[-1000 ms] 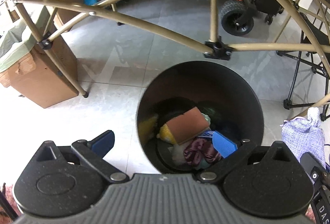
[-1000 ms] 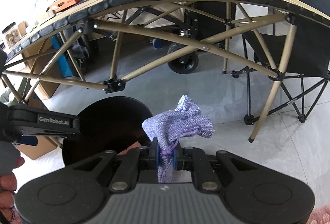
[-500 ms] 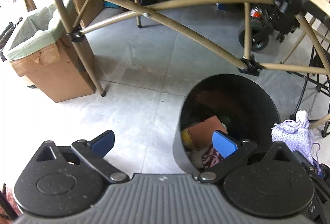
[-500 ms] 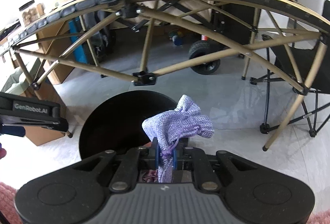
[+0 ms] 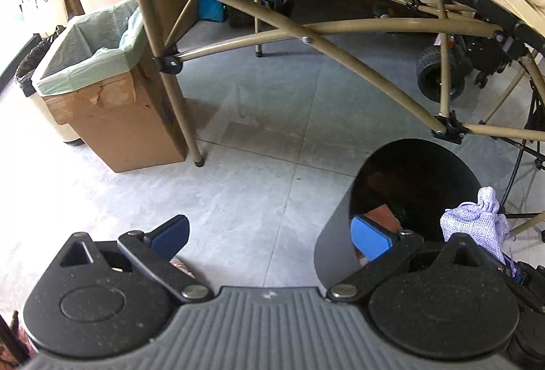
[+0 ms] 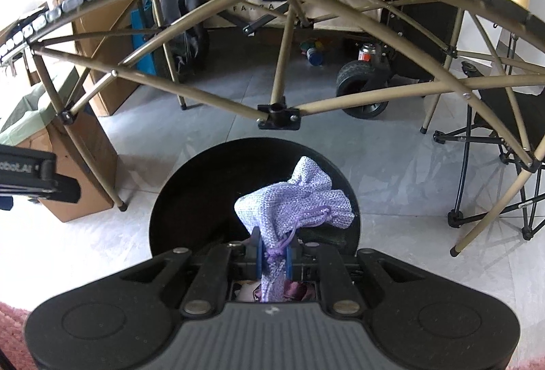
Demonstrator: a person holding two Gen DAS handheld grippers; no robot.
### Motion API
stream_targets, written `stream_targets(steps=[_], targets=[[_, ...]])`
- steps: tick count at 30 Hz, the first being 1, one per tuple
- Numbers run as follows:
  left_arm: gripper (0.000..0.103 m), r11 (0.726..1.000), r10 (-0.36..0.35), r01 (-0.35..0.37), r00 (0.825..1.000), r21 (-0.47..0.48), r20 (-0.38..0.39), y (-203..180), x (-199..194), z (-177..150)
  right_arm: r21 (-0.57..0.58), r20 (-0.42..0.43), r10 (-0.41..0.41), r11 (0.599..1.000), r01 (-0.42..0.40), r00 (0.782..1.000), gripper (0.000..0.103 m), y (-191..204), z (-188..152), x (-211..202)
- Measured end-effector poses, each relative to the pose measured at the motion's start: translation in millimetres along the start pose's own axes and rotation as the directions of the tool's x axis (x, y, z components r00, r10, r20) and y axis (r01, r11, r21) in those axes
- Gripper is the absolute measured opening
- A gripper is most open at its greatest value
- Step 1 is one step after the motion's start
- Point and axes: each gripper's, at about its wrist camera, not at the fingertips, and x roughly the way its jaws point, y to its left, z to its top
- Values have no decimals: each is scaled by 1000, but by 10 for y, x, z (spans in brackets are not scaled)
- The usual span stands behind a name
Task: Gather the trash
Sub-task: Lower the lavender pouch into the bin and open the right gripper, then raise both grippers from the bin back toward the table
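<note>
My right gripper (image 6: 273,256) is shut on a lilac drawstring pouch (image 6: 299,203), which hangs right over the mouth of the round black bin (image 6: 170,206). In the left wrist view the same pouch (image 5: 473,227) shows at the right edge beside the bin (image 5: 419,165), whose inside holds a brown block (image 5: 383,215) and other trash in shadow. My left gripper (image 5: 270,235) stands open and empty over the grey floor, to the left of the bin. Part of the left gripper's body (image 6: 30,172) shows at the left edge of the right wrist view.
A folding table's tan frame (image 5: 306,39) arches over the bin. A cardboard box with a green liner (image 5: 102,91) stands by a table leg at left. A wheeled cart (image 6: 364,91) and a folding chair (image 6: 504,118) stand behind and right. Pink rug (image 6: 10,329) at the near edge.
The left gripper has swung left, off the bin and over bare floor. The right gripper has carried the pouch left until it hangs over the bin's mouth.
</note>
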Motion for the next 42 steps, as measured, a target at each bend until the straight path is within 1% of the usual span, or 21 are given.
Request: stream_targets(steps=[7, 12, 16, 18, 20, 22, 23, 24, 25, 26, 28, 30, 31, 32, 34, 38, 42], targets=[[103, 1000, 7, -8, 1000, -13, -8, 141, 31, -14, -3, -40, 13, 1000, -13, 999, 12, 111, 1, 123], [103, 1000, 10, -10, 1000, -13, -11, 204, 54, -28, -22, -48, 22, 999, -23, 999, 12, 205, 13, 175], [103, 1000, 12, -12, 1000, -13, -19, 241, 71, -40, -12, -61, 33, 999, -34, 998, 13, 232, 29, 209], [103, 1000, 11, -11, 1000, -10, -20, 242, 72, -41, 5, -75, 39, 999, -39, 996, 18, 229, 37, 236], [103, 1000, 10, -10, 1000, -7, -21, 244, 73, -45, 19, -84, 33, 999, -31, 996, 29, 213, 34, 259], [103, 1000, 7, -7, 1000, -5, -21, 245, 72, -48, 29, -84, 33, 999, -31, 996, 31, 202, 33, 261], [103, 1000, 7, -7, 1000, -5, -22, 245, 72, -51, 30, -85, 34, 999, -31, 996, 34, 202, 32, 263], [103, 1000, 7, -8, 1000, -5, -23, 246, 73, -51, 32, -88, 32, 999, -29, 996, 46, 201, 30, 266], [103, 1000, 8, -8, 1000, -6, -25, 248, 76, -53, 36, -92, 27, 999, -24, 995, 56, 199, 30, 273], [103, 1000, 9, -9, 1000, -7, -26, 249, 79, -52, 39, -92, 21, 999, -18, 995, 73, 197, 28, 276], [103, 1000, 9, -9, 1000, -6, -27, 247, 81, -53, 47, -86, 11, 999, -7, 996, 85, 191, 35, 271], [103, 1000, 9, -9, 1000, -6, -27, 246, 82, -53, 57, -89, 6, 998, -1, 996, 89, 176, 37, 277], [103, 1000, 9, -10, 1000, -6, -27, 245, 82, -54, 63, -93, 5, 998, 1, 996, 93, 166, 32, 283], [103, 1000, 9, -9, 1000, -6, -27, 246, 81, -54, 69, -98, 5, 998, 2, 995, 95, 156, 27, 289], [103, 1000, 9, -9, 1000, -5, -27, 245, 80, -54, 76, -106, 8, 997, 0, 994, 95, 139, 21, 301], [103, 1000, 7, -8, 1000, -6, -27, 237, 77, -60, 79, -118, 10, 997, 0, 993, 98, 132, 12, 317], [103, 1000, 7, -7, 1000, -5, -24, 229, 71, -65, 74, -116, 10, 997, -2, 993, 98, 141, 8, 306]])
